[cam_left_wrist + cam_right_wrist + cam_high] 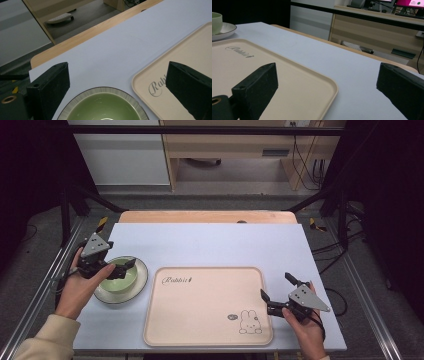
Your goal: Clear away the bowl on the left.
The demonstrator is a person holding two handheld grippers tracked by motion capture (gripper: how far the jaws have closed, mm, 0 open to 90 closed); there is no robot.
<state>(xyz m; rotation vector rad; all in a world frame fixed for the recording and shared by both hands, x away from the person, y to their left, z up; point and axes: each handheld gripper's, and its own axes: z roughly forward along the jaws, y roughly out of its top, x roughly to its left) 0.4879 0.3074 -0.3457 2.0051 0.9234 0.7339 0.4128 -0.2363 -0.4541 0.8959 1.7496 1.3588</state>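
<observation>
Green bowl (119,279) sat on plate (141,270) at worktop (210,242) left, beside tray (200,320), left hand-held gripper (121,268) released over it, right hand-held gripper (276,293) released w/ nothing; looked ceramic, stiff, slippery, fragile, so best gripped at rim.

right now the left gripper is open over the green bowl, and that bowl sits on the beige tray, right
Not quite. The left gripper is open over the green bowl, but the bowl sits on a white plate on the table, to the left of the beige tray, not on it. The high view shows the plate and the tray side by side.
</observation>
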